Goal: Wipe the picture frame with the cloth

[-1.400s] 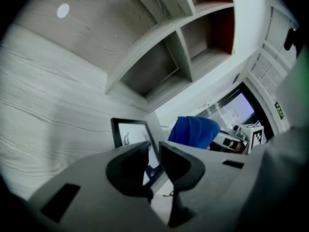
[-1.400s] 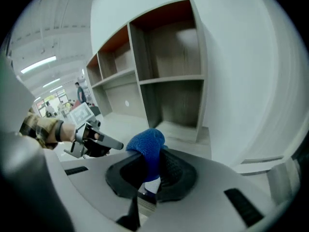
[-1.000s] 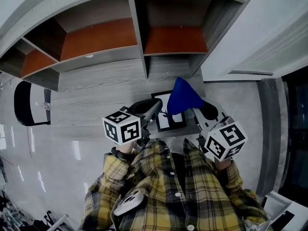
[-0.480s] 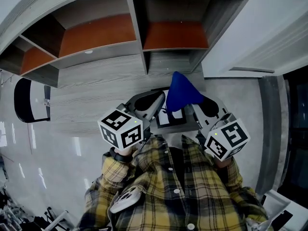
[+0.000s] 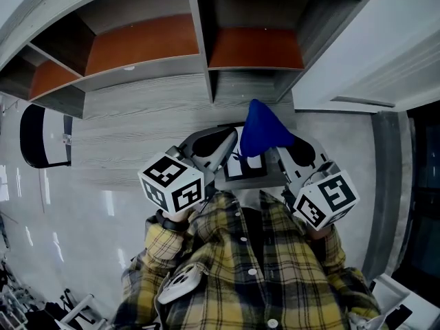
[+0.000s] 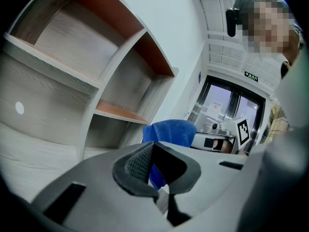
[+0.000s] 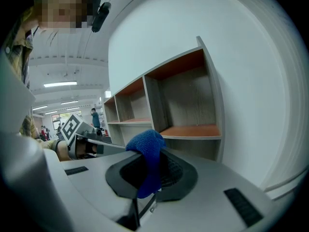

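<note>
The picture frame [image 5: 242, 170], black-edged with a white print, sits low over the grey wood desk [image 5: 130, 143] just ahead of the person's plaid shirt. My left gripper [image 5: 218, 158] is shut on the frame's left edge; in the left gripper view [image 6: 157, 190] a thin pale strip shows between the closed jaws. Over the frame's right side, my right gripper [image 5: 273, 154] is shut on the blue cloth [image 5: 262, 130], which bunches upward. The cloth [image 7: 147, 151] hangs over the closed jaws [image 7: 147, 190] in the right gripper view. It also shows as a blue cloth [image 6: 171, 132] beyond the left jaws.
A grey shelf unit [image 5: 206, 53] with orange-floored cubbies stands at the back of the desk. A black and white object [image 5: 38, 139] is at the desk's left end. A white wall panel [image 5: 371, 53] rises at the right.
Both grippers, the frame and the cloth shifted slightly toward the shelf a second ago. Since half a second ago they have hardly moved.
</note>
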